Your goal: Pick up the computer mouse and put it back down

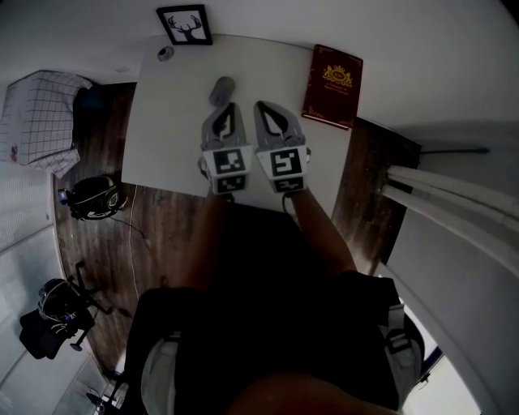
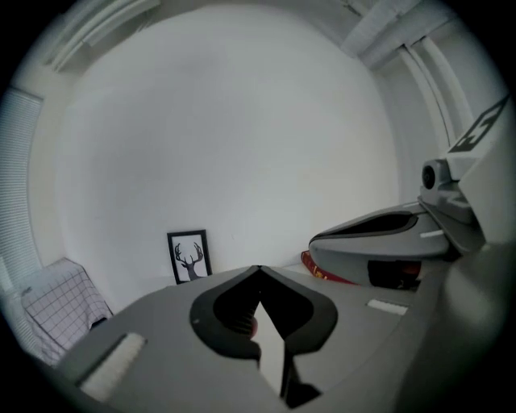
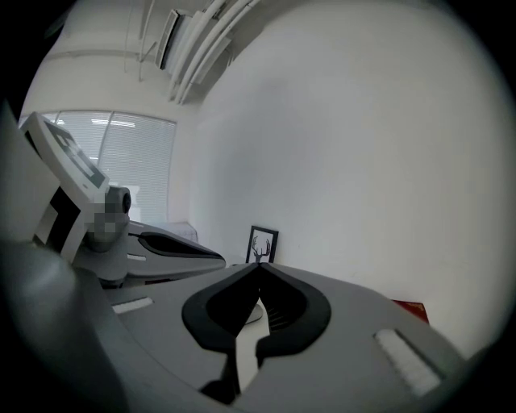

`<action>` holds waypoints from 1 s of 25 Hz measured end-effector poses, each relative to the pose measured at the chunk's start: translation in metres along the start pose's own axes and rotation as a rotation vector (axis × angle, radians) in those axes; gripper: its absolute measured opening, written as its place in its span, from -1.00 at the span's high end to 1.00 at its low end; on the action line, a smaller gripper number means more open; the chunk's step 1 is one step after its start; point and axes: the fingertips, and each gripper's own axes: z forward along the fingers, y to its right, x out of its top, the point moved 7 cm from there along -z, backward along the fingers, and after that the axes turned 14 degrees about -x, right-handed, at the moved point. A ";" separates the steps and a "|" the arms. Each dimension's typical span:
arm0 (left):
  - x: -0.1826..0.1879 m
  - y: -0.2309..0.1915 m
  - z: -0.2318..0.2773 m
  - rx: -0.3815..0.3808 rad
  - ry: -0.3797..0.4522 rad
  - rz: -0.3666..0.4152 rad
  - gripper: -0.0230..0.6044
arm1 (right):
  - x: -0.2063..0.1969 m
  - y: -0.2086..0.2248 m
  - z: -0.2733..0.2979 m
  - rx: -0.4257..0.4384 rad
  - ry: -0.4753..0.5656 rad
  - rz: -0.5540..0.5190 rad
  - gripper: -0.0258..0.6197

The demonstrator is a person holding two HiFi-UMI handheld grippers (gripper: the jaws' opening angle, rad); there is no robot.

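Left gripper has its jaws pressed tip to tip with nothing between them. It hangs above the table, its nose aimed at the wall rather than down at the desk. Right gripper rides just beside it, likewise closed and empty.

From the head view, the computer mouse lies flat on the white tabletop just beyond the left gripper's tips, untouched by either tool. A red book sits well off to the right, and a framed deer picture leans at the far edge, so neither crowds the mouse.

If a pickup is what comes next, the left gripper looks best placed. Its jaws would have to open wider than the mouse body, and the nose would need to tip downward. The pads should close on the two long flanks, low and near the middle, since the curved shell could squirt out of a high pinch. A short lift kept level would suit setting it down flat.
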 end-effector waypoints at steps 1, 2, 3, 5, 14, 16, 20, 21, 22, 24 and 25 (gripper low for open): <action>0.004 0.005 -0.006 0.009 0.016 0.004 0.92 | 0.002 0.001 -0.007 0.007 0.011 -0.004 0.88; 0.008 0.011 -0.012 0.018 0.033 0.009 0.92 | 0.005 0.002 -0.014 0.014 0.017 -0.010 0.88; 0.011 0.017 -0.018 0.027 0.052 0.014 0.92 | 0.008 0.003 -0.022 0.022 0.021 -0.015 0.88; 0.014 0.029 -0.030 0.044 0.082 0.025 0.92 | 0.011 0.007 -0.037 0.036 0.031 -0.018 0.88; 0.030 0.067 -0.090 0.117 0.149 0.025 0.92 | 0.023 0.006 -0.089 0.093 0.093 -0.020 0.88; 0.031 0.069 -0.101 0.126 0.158 0.023 0.92 | 0.025 0.000 -0.098 0.106 0.100 -0.002 0.88; 0.031 0.067 -0.124 0.145 0.186 0.015 0.92 | 0.027 -0.011 -0.112 0.115 0.102 -0.001 0.88; 0.030 0.066 -0.129 0.149 0.191 0.015 0.92 | 0.028 -0.014 -0.114 0.115 0.103 0.000 0.88; 0.029 0.066 -0.133 0.152 0.196 0.014 0.92 | 0.029 -0.016 -0.117 0.114 0.107 0.001 0.88; 0.027 0.065 -0.141 0.155 0.205 0.013 0.92 | 0.031 -0.022 -0.125 0.111 0.119 -0.003 0.88; 0.025 0.065 -0.146 0.155 0.206 0.011 0.92 | 0.033 -0.025 -0.129 0.107 0.122 -0.007 0.88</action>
